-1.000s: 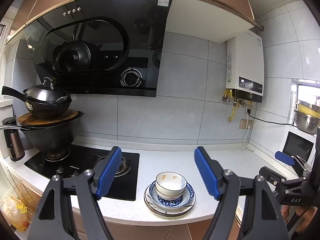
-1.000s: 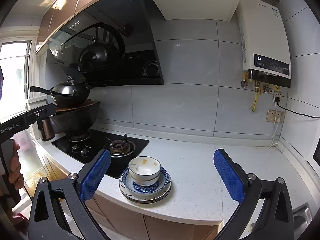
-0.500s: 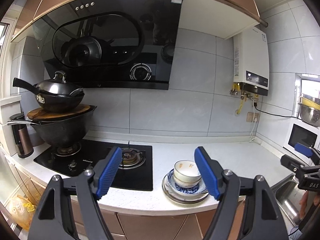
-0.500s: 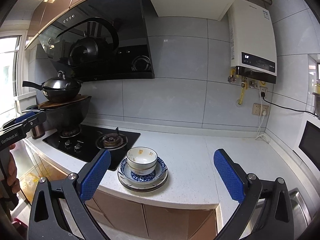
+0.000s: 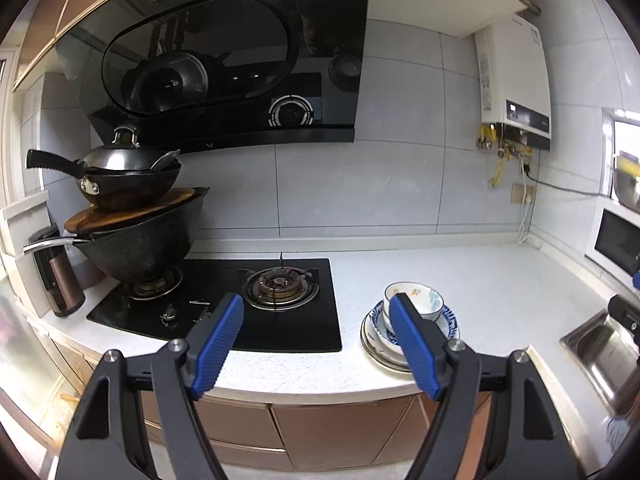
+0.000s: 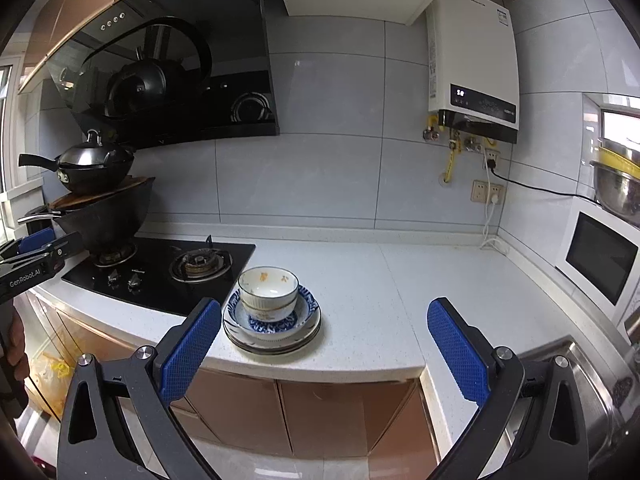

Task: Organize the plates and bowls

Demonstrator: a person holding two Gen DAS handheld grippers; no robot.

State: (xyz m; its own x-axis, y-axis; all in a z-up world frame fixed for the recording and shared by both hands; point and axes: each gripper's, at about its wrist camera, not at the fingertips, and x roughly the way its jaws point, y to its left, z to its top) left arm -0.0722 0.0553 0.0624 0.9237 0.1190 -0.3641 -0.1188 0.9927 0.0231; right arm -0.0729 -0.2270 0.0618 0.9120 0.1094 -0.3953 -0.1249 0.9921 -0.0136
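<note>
Crockery sits in one small stack on the white tabletop [image 6: 360,280], just right of the black gas hob [image 6: 160,268] and close to the front edge: a white bowl [image 6: 269,290] with a gold rim and orange marks stands upright in a blue-patterned dish [image 6: 272,320], which rests on a pile of plates [image 6: 272,340]. The bowl looks empty, as far as I can see into it. Both grippers hang out in front of the cabinet, short of the stack, pointing at it slightly downward. The right gripper [image 6: 324,344] has its jaws spread wide with nothing between them; from its camera the stack lies ahead and a little left of centre, nearer the left blue pad than the right. The left gripper [image 5: 316,344] is also well open and empty, and from its camera the stack lies off to the right, partly hidden behind its right pad. So the right hand appears better lined up with the bowl, and I would guess it needs only a small shift leftward and forward to bracket the rim. The bowl is round, so no axis matters; the jaws' width looks ample. To the far right a steel sink [image 5: 600,352] is set into the counter, and two stacked woks [image 5: 136,216] occupy the left burner.
</note>
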